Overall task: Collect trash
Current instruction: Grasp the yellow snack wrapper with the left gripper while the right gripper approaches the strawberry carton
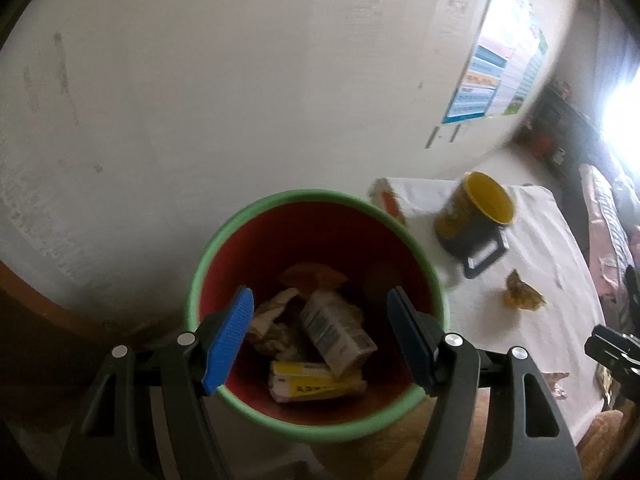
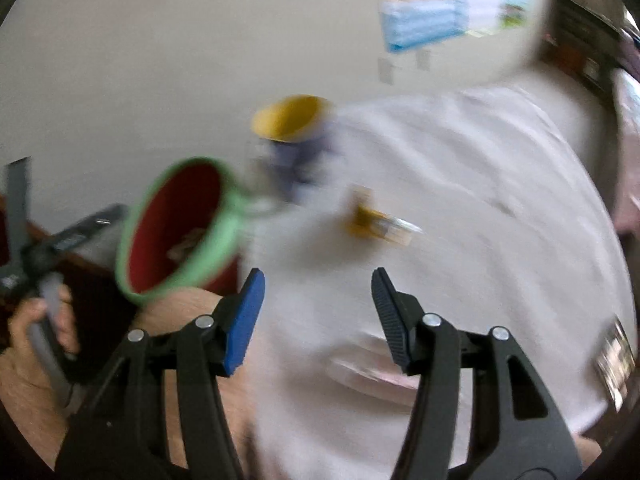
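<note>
A bin [image 1: 316, 420] with a green rim and red inside stands beside the table and holds crumpled paper [image 1: 272, 320], a barcoded carton [image 1: 336, 332] and a yellow-and-white box [image 1: 312, 386]. My left gripper [image 1: 320, 332] hovers over the bin's mouth, open, with nothing between its pads. In the blurred right wrist view my right gripper [image 2: 318, 312] is open and empty above the white tablecloth [image 2: 460, 200]. A crumpled yellow wrapper [image 2: 380, 224] lies on the cloth ahead of it, and shows in the left view as the wrapper [image 1: 522, 294] right of the bin.
A yellow mug [image 1: 476, 210] with a dark handle stands on the cloth behind the wrapper. An orange-and-white packet [image 1: 386, 196] lies at the table's far left corner. A shiny item [image 2: 616, 356] sits near the right edge. A white wall is close behind. A hand [image 2: 36, 320] holds the left tool.
</note>
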The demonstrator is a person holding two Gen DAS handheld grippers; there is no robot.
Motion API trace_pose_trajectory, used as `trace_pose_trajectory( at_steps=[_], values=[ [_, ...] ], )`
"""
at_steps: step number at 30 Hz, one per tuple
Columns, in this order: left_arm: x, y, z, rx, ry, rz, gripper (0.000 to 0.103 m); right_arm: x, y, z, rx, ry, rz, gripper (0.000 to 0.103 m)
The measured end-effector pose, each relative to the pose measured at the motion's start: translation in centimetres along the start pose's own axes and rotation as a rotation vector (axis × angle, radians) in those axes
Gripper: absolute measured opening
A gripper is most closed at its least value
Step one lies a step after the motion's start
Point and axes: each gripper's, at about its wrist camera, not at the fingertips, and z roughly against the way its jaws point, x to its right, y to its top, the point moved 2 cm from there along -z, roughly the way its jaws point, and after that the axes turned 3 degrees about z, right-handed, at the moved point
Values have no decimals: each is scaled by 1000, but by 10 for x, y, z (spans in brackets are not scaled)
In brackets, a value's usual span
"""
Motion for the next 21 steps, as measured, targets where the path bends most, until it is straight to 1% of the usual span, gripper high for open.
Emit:
trace_pose_trajectory(
  at_steps=[1, 3, 4, 5, 9, 13, 15, 16, 18, 21],
  values=[
    [6, -1, 1, 0, -7, -10, 66, 22, -9, 3, -15, -36, -34, 54],
    [20, -3, 5, 0, -24, -38, 66, 50, -24, 6, -34, -76, -82, 54],
    [27, -4, 7, 0, -31, -52, 66, 63, -31, 6, -45, -87, -101, 57],
    [34, -5, 8, -1, -39, -66, 66, 70, -37, 6, -55, -96, -110, 61],
    [64, -13, 14, -18, -80, -121, 66, 89, -55, -11, -106, -121, -116, 62],
    [87, -20, 21, -24, -88, -182, 67, 87, -57, -37, -131, -98, -89, 62],
    [95, -23, 23, -28, -90, -197, 67, 82, -54, -43, -144, -68, -62, 69],
    [99, -25, 25, -30, -90, -205, 67, 78, -54, -49, -167, -38, -45, 75],
    [106, -27, 26, -35, -87, -222, 67, 70, -59, -54, -205, 6, -27, 75],
    [120, -29, 26, -40, -87, -249, 67, 58, -73, -51, -223, 47, -10, 75]
  ],
)
